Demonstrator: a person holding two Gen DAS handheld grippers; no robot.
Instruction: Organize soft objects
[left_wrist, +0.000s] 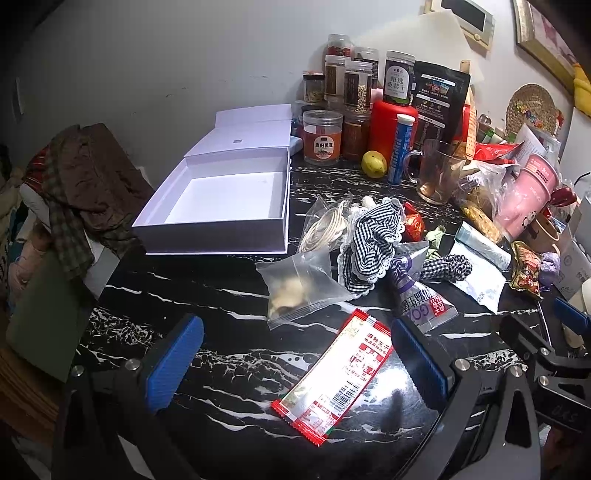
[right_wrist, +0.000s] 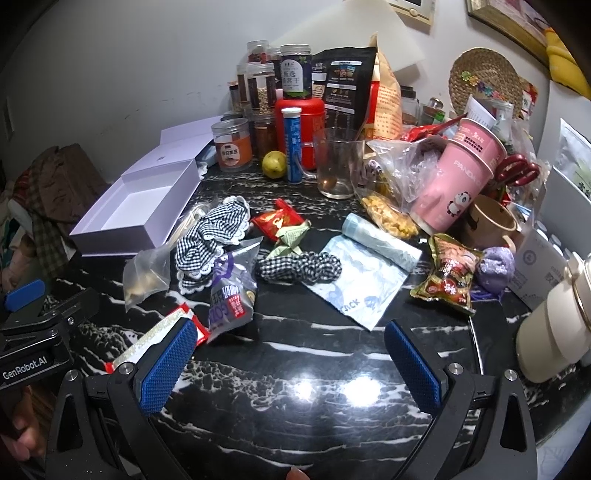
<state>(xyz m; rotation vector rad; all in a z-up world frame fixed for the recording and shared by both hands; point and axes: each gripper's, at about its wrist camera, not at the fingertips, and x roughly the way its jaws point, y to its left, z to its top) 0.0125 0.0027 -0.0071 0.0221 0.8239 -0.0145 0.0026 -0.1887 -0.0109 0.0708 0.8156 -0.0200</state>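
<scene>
1. The black marble-patterned table (left_wrist: 229, 373) carries everything; the landmark on it is the open white cardboard box (left_wrist: 221, 199), lying at the table's far left edge with its lid flat behind it.
2. A crowd of clear plastic jars (left_wrist: 321, 136) and a red canister (left_wrist: 391, 129) stands just right of the box's far corner, against the wall.
3. A pink paper cup with a panda print (right_wrist: 458, 184) leans in the clutter well right of the box.
4. The black-and-white gingham cloth with lace edging (left_wrist: 373, 236) lies crumpled near the box's right side, with a clear plastic bag of snacks (left_wrist: 299, 288) and a purple-and-silver snack pouch (left_wrist: 417, 291) touching it.
5. A smaller gingham scrunchie (right_wrist: 299, 267) sits further right of the box, beside a pale blue roll of bags (right_wrist: 373, 254).
6. A red-and-white snack wrapper (left_wrist: 343, 376) lies nearest, between the left gripper's (left_wrist: 295, 365) spread fingers.
7. The right gripper (right_wrist: 291, 365) has its fingers wide apart over bare table, holding nothing.
</scene>
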